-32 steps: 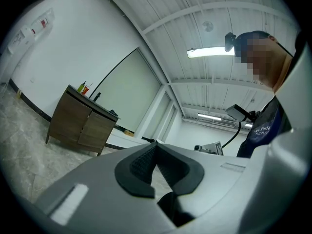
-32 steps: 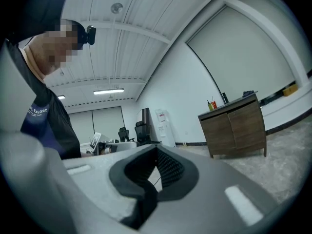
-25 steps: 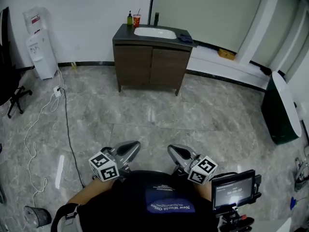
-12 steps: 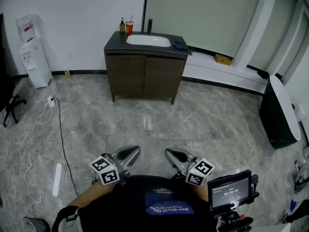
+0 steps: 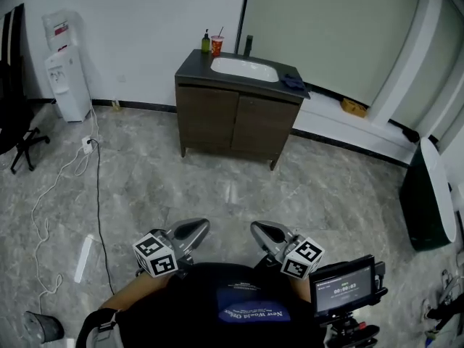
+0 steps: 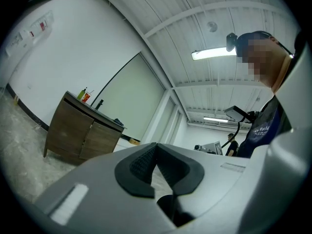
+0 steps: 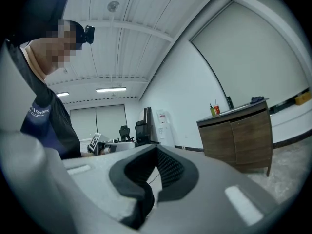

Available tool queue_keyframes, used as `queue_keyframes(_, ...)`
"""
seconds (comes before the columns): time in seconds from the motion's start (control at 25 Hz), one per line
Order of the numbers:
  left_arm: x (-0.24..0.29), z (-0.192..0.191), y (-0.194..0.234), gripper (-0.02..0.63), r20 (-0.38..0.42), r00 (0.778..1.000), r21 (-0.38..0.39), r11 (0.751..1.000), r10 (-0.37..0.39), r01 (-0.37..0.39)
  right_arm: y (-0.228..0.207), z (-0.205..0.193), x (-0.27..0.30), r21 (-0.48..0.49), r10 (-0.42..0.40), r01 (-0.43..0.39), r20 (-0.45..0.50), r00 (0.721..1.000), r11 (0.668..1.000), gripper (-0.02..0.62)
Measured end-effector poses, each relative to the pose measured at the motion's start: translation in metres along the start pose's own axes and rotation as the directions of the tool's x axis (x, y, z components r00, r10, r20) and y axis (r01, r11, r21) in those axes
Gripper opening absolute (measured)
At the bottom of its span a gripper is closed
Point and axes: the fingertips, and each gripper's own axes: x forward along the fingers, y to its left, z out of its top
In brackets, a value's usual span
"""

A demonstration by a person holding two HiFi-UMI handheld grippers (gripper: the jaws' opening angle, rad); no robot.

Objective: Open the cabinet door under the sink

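The dark wooden sink cabinet (image 5: 239, 122) stands against the far wall, its two doors closed under a white basin (image 5: 244, 68). It also shows far off as the cabinet (image 6: 80, 130) in the left gripper view and the cabinet (image 7: 243, 135) in the right gripper view. My left gripper (image 5: 190, 230) and right gripper (image 5: 264, 232) are held close to my body, well short of the cabinet, with a wide stretch of floor between. Both are shut with nothing between the pads: left gripper (image 6: 156, 145), right gripper (image 7: 157, 149).
A green bottle (image 5: 206, 43), a red cup (image 5: 217, 45) and a dark cloth (image 5: 293, 83) sit on the countertop. A water dispenser (image 5: 69, 82), a floor cable (image 5: 98, 180) and a chair (image 5: 18, 129) stand at left. A dark tall object (image 5: 428, 201) is at right.
The cabinet has grown slightly larger and slid in the head view as I move toward it. Both grippers keep their place near my body and stay shut.
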Motion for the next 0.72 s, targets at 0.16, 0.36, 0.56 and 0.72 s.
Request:
queue_keyframes(0.16, -0.014, 0.014, 0.022, 0.006, 0.037, 0.997, 0.009, 0.998, 0.069, -0.069, -0.005, 0.005, 0.036, -0.007, 0.074, -0.075, -0.023, 0.997, 0.997, 0.002)
queue_keyframes(0.36, -0.05, 0.031, 0.049, 0.006, 0.103, 0.978, 0.021, 0.982, 0.182, -0.185, 0.003, 0.005, 0.083, -0.011, 0.197, -0.198, -0.057, 0.979, 0.98, 0.002)
queue_keyframes(0.56, -0.074, 0.045, 0.079, 0.006, 0.128, 0.954, 0.019, 0.961, 0.27, -0.274, 0.003, 0.006, 0.126, -0.013, 0.283, -0.285, -0.082, 0.956, 0.959, 0.002)
queue_keyframes(0.72, -0.067, 0.043, 0.094, 0.006, 0.124, 0.948, 0.014, 0.955, 0.293, -0.297, -0.009, -0.005, 0.138, 0.003, 0.305, -0.306, -0.07, 0.95, 0.952, 0.002)
